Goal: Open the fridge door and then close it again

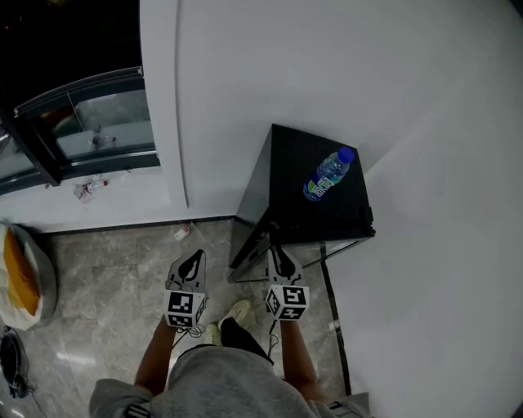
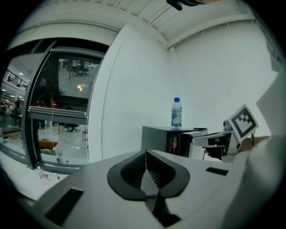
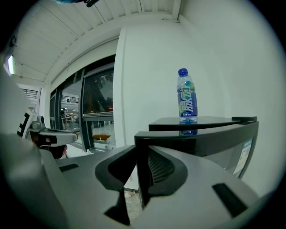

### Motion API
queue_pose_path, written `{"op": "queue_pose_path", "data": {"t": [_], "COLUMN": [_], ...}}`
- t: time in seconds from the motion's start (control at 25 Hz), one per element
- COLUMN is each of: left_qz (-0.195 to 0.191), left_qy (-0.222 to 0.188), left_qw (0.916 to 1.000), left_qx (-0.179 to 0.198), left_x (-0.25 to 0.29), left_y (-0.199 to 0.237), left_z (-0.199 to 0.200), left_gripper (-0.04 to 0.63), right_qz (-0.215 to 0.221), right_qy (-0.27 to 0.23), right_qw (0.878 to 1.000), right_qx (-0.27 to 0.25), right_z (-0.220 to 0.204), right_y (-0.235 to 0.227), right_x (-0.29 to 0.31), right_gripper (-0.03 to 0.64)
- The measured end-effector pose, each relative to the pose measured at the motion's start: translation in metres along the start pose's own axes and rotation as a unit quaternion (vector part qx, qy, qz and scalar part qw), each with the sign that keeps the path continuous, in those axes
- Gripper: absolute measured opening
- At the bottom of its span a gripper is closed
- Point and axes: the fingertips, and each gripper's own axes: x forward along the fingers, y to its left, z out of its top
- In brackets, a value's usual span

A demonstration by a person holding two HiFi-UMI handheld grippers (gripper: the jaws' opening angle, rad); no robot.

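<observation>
1. Two plain white walls (image 1: 245, 65) meet in a corner, and a small black box-shaped fridge (image 1: 298, 159) stands right in it. It rests on a floor of pale grey marbled tiles (image 1: 114, 277). A dark skirting strip (image 1: 337, 326) runs along the foot of the right-hand wall.
2. A clear plastic bottle with a blue cap and a green-and-blue label (image 1: 328, 175) stands upright on the fridge's flat, glossy top. The right gripper view shows it mirrored in that surface.
3. The black fridge door (image 3: 205, 134) is a little way open, its free edge swung out towards the person.
4. The right gripper (image 3: 140, 154) has its fingers apart with the door's free edge between them. One ribbed finger lies along the edge, and on the other side a gap shows the floor.
5. The left gripper (image 2: 146, 154) has its fingers together and empty. It is held beside the right one, clear of the fridge and above the floor.
6. A dark-framed glass window front (image 1: 90, 122) fills the left of the room, and the left gripper view shows a lit hall beyond it.
7. A few small bottles (image 1: 90, 188) lie at its base, and a scrap of litter (image 1: 181, 233) lies by the wall.
8. A pale bag holding something orange (image 1: 20, 282) sits at the far left.
9. The ceiling is made of white slatted panels (image 2: 147, 13).
10. The person wears grey shorts (image 1: 221, 380) and a pale shoe (image 1: 238, 309).
</observation>
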Motion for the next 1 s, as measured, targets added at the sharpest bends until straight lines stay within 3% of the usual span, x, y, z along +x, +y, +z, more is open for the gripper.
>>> {"op": "queue_pose_path", "data": {"t": [1.0], "left_qz": [0.026], "left_qy": [0.004], "left_qw": [0.9997], "left_qx": [0.003], "left_x": [0.021], "left_y": [0.005], "left_z": [0.002], "left_gripper": [0.006], "right_qz": [0.026], "right_qy": [0.0], "right_qw": [1.0], "right_qx": [-0.013], "right_z": [0.009], "right_y": [-0.005], "right_x": [0.035], "right_gripper": [0.095]}}
